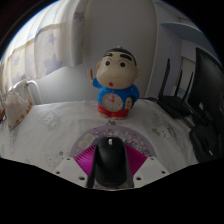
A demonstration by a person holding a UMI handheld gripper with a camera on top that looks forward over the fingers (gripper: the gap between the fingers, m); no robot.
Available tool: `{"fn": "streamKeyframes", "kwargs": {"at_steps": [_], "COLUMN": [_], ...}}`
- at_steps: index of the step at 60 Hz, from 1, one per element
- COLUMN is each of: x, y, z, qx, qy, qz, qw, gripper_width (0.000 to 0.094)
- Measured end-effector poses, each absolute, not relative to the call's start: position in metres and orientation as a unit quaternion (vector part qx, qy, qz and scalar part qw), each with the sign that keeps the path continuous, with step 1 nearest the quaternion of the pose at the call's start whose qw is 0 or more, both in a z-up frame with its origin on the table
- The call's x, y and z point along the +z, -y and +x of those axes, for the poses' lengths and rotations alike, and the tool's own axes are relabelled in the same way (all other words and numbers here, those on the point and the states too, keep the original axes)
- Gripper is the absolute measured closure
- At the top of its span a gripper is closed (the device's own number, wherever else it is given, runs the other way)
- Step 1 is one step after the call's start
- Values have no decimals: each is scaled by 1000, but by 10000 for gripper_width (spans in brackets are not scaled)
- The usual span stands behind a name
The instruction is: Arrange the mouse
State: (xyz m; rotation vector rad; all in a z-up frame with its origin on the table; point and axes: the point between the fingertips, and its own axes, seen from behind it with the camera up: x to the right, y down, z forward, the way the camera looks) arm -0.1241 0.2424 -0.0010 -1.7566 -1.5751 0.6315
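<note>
A black computer mouse (110,160) sits between my gripper's (110,168) two fingers, its nose pointing away from me. The magenta pads (83,157) touch both of its sides, so the fingers are shut on it. The mouse hangs low over a white patterned table (60,130). Its rear end is hidden by the gripper body.
A cartoon boy figurine (117,83) in a blue shirt and red base stands on the table just beyond the mouse. A black office chair (190,85) is at the right. A beige object (18,103) lies at the left table edge. Pale curtains hang behind.
</note>
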Motion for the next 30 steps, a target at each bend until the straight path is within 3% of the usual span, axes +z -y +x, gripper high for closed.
{"fn": "streamKeyframes", "kwargs": {"at_steps": [7,12,30], "x": [-10,-1,136], "y": [-249,-254,-205], "z": [-123,-115,5], "qx": [249,236,252], "qy": [615,620,615], "qz": [-670,-675,-703], "qw": [332,322,252], "gripper_width": [397,65,84]}}
